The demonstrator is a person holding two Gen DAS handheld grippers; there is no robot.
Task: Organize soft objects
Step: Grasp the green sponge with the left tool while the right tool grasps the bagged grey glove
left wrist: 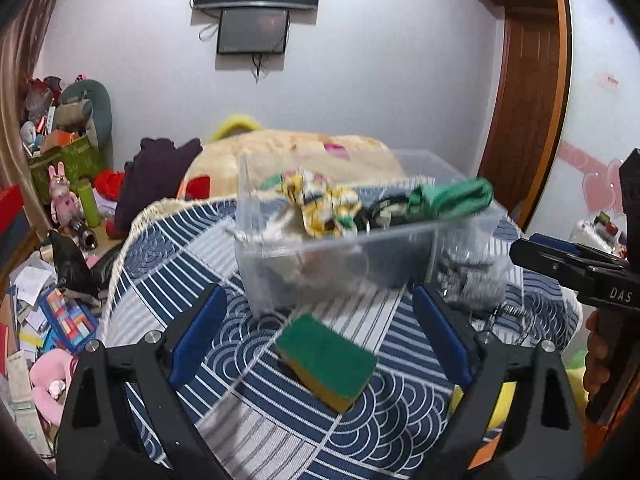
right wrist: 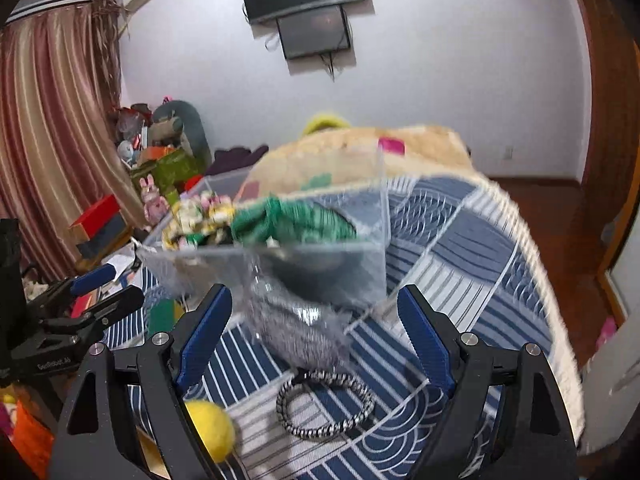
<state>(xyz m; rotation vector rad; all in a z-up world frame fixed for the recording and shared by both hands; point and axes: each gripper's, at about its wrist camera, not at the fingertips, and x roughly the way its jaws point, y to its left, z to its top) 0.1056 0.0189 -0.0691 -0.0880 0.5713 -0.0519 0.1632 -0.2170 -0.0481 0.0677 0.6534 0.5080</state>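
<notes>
A clear plastic bin (left wrist: 352, 248) is sitting on the blue-and-white patterned cloth (left wrist: 248, 392), holding a green fabric bundle (left wrist: 452, 196) and yellow-white cloth (left wrist: 320, 204). The left gripper (left wrist: 320, 320) is hanging wide open over a rectangular green-yellow sponge (left wrist: 326, 360). The right gripper (right wrist: 316, 316), also spread empty, is framing a wiry steel scourer (right wrist: 298, 328), a braided ring (right wrist: 324, 408) and a fuzzy yellow ball (right wrist: 210, 428).

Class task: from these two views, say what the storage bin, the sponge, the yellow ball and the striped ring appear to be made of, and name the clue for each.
Storage bin: clear, glossy hard plastic; its contents show through the walls.
Sponge: yellow foam under a green, matte scouring layer.
Yellow ball: probably felt or wool; the surface looks fuzzy.
Striped ring: likely braided black-and-white cord or elastic; a woven pattern shows.
</notes>
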